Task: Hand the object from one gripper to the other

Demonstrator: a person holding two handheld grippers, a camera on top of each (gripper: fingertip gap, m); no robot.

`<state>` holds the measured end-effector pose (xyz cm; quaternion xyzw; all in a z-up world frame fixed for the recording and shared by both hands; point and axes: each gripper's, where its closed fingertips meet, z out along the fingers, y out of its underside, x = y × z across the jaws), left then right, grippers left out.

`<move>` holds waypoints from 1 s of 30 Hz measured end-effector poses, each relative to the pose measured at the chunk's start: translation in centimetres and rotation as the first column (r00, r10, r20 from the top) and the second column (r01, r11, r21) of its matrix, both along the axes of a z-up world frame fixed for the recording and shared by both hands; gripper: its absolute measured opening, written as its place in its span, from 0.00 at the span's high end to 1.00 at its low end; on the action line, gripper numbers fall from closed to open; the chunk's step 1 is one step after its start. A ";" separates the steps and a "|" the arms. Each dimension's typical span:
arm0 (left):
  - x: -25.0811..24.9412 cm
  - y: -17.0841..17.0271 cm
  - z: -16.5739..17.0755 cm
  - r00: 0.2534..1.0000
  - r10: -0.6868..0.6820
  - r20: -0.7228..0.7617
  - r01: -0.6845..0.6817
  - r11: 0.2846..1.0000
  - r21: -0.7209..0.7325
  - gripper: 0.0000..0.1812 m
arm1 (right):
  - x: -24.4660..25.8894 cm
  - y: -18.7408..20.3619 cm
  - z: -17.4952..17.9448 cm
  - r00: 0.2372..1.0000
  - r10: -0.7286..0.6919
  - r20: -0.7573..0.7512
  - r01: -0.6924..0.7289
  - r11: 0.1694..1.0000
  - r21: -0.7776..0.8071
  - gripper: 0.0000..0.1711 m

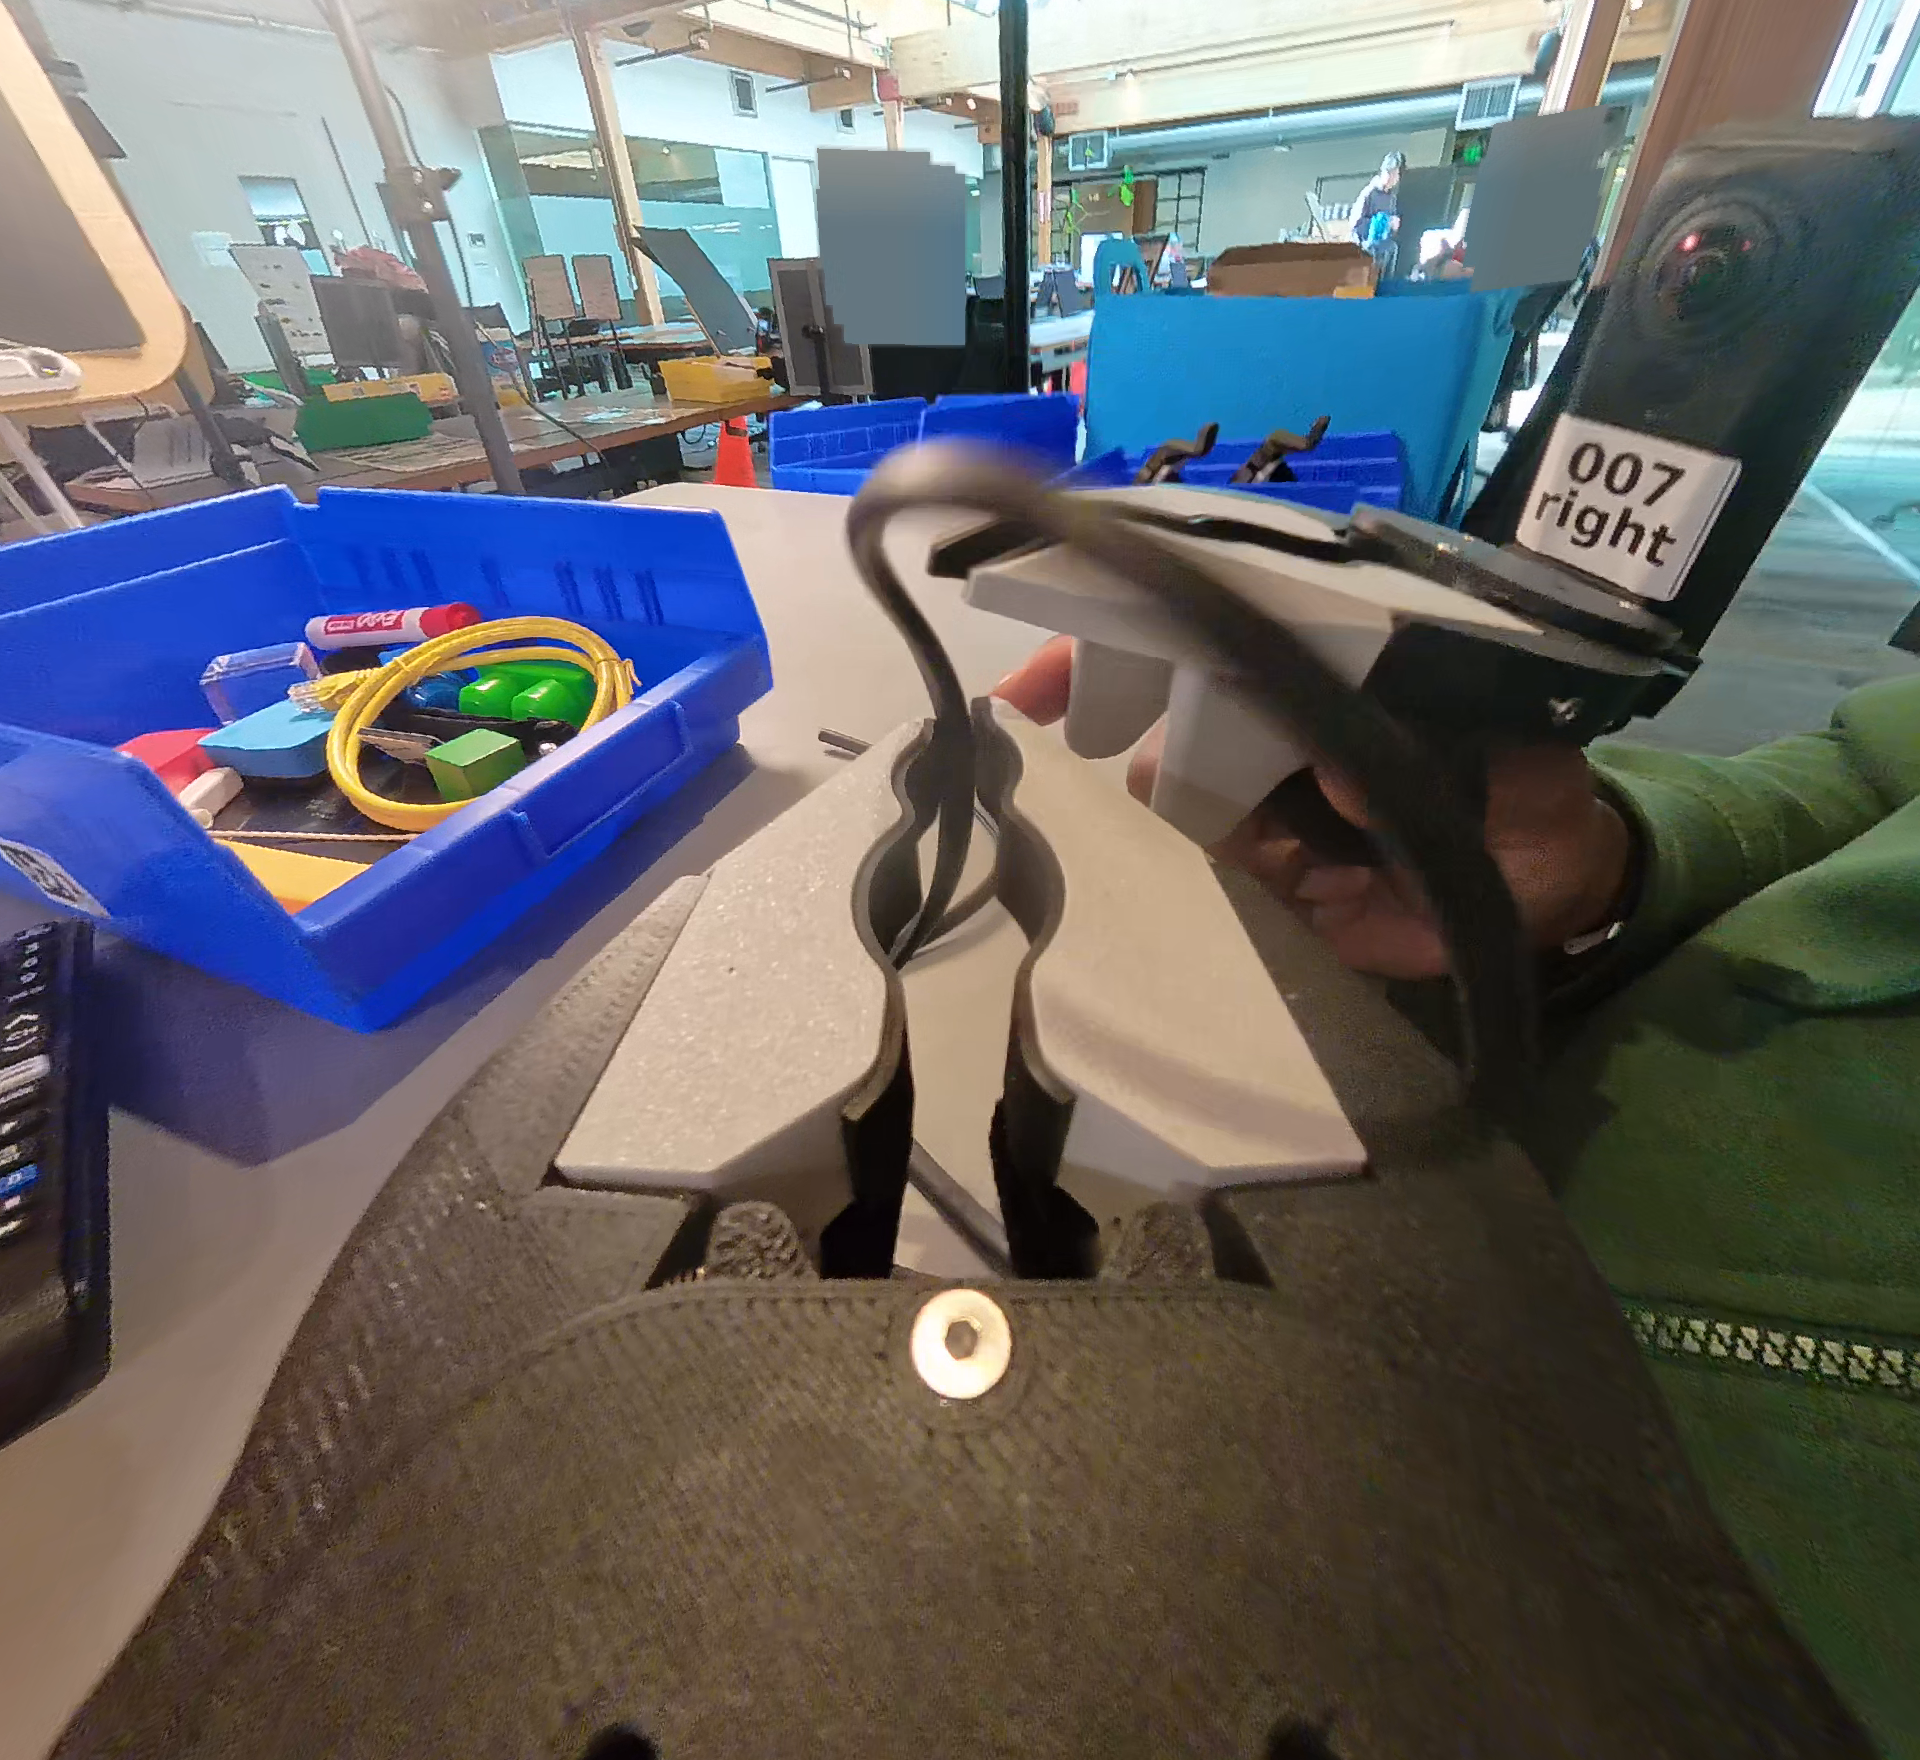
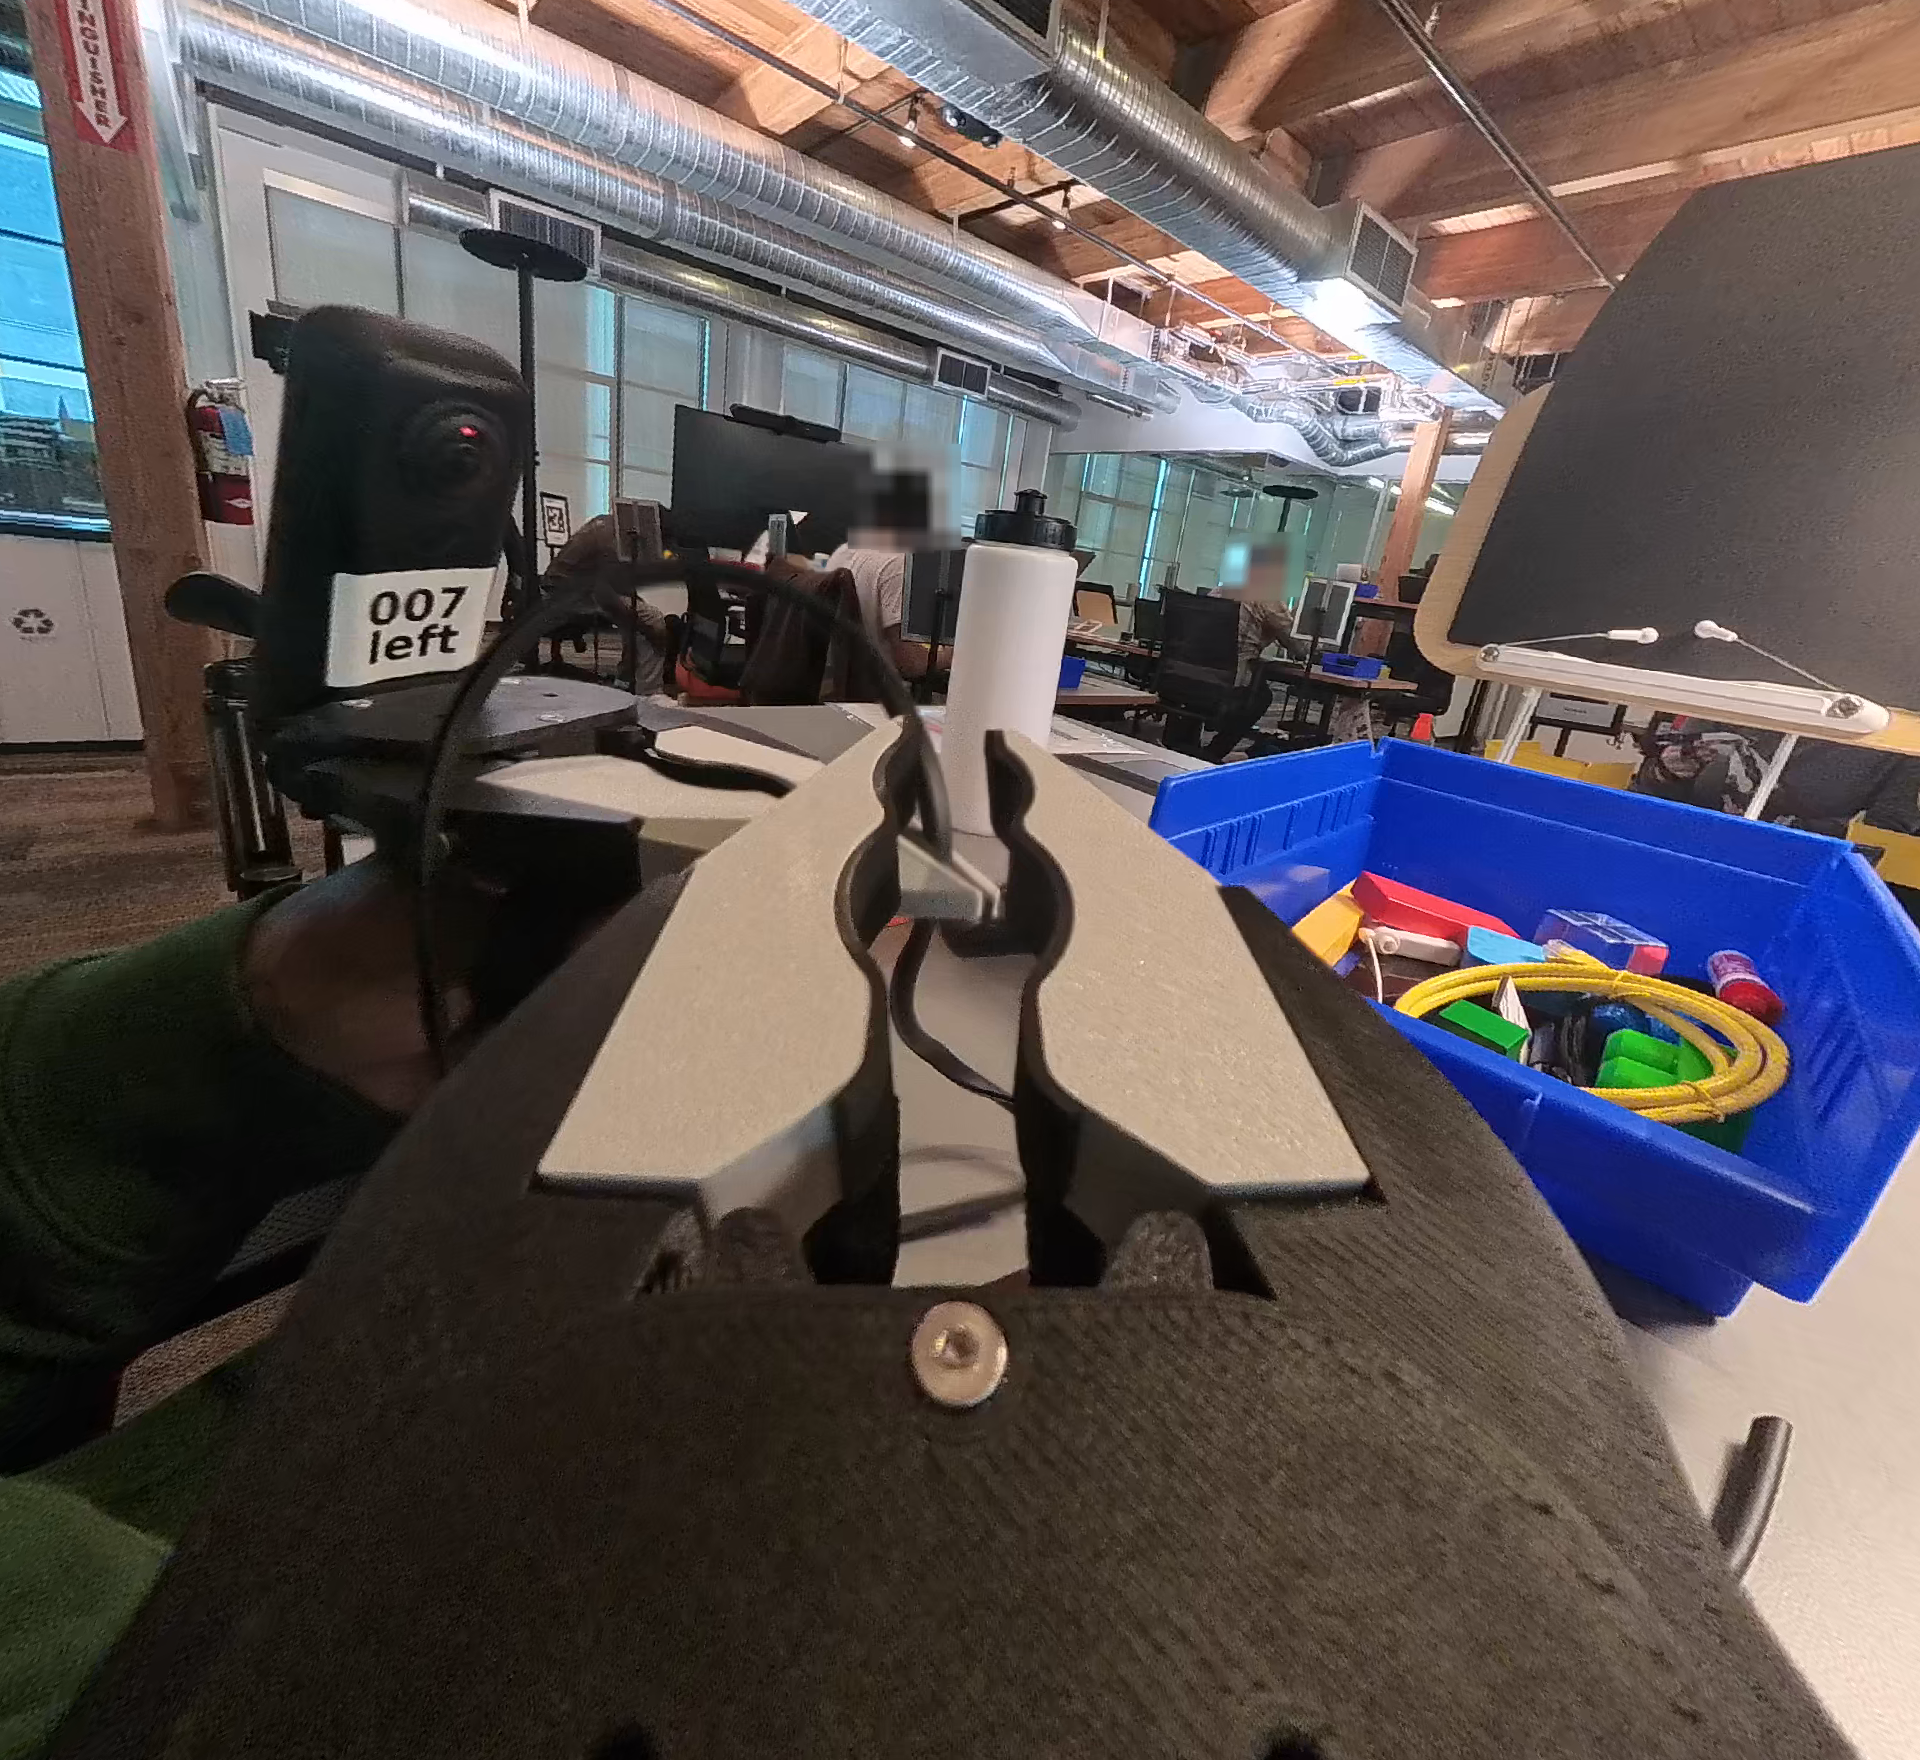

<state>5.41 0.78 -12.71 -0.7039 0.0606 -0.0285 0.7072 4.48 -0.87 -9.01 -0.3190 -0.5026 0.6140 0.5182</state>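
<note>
The object is a thin black cable (image 1: 896,604). My left gripper (image 1: 951,723) is shut on it at the fingertips, and the cable rises from there in a loop. The loop runs over the tips of my right gripper (image 1: 961,567), just above and beyond, then hangs down past the hand holding that gripper. In the right wrist view a strand of the cable (image 2: 930,796) lies between the tips of my right gripper (image 2: 945,734). Its jaws stand narrowly apart, with background showing beside the strand. The left gripper's fingers (image 2: 623,780) come in from the left.
A blue bin (image 1: 416,931) with a yellow cable (image 1: 353,744), blocks and a marker sits on the grey table (image 1: 821,567); it is right of the right gripper (image 2: 1558,1170). A white bottle (image 2: 1013,650) stands beyond the tips. More blue bins (image 1: 852,443) stand behind. Both grippers' tips are close together, under 4 cm apart.
</note>
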 end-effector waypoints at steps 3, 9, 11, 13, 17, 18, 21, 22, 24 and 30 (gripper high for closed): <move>-0.8 -0.3 0.6 0.998 0.009 0.059 -0.012 0.999 0.044 0.97 | -0.1 0.2 0.0 1.000 -0.002 0.007 0.002 1.000 -0.010 0.90; -2.2 -1.2 2.1 0.987 0.013 0.160 -0.038 0.988 0.151 0.97 | -0.2 -0.3 -0.3 1.000 -0.001 0.018 0.000 1.000 0.025 0.89; -2.5 -1.5 2.4 0.983 0.003 0.185 -0.037 0.983 0.182 0.97 | -0.2 -0.5 -0.4 1.000 0.002 0.021 -0.003 0.999 0.038 0.89; -2.2 -1.7 2.8 0.979 -0.033 0.200 -0.011 0.976 0.216 0.97 | -0.3 -0.7 -0.5 1.000 0.005 0.027 -0.007 0.999 0.049 0.89; -1.1 -2.0 3.3 0.979 -0.094 0.180 0.044 0.965 0.260 0.96 | -0.3 -1.3 -0.7 0.999 0.024 0.034 -0.026 0.996 0.081 0.89; -0.7 -2.0 3.4 0.980 -0.109 0.169 0.060 0.961 0.270 0.96 | -0.2 -1.6 -0.8 0.999 0.030 0.036 -0.033 0.995 0.094 0.89; 0.7 -2.0 3.7 0.978 -0.154 0.143 0.106 0.949 0.297 0.97 | -0.2 -2.2 -1.1 0.998 0.041 0.040 -0.046 0.990 0.131 0.90; 1.1 -1.9 3.6 0.977 -0.165 0.132 0.119 0.947 0.299 0.97 | -0.2 -2.3 -1.1 0.998 0.039 0.041 -0.045 0.989 0.138 0.91; 1.4 -1.9 3.7 0.980 -0.166 0.113 0.124 0.943 0.308 0.97 | -0.2 -2.0 -1.1 0.999 0.014 0.038 -0.019 0.989 0.146 0.97; 0.8 -1.7 3.7 0.981 -0.137 0.137 0.090 0.948 0.306 0.95 | -0.4 0.3 -0.4 0.998 -0.051 0.025 0.050 0.998 0.037 0.99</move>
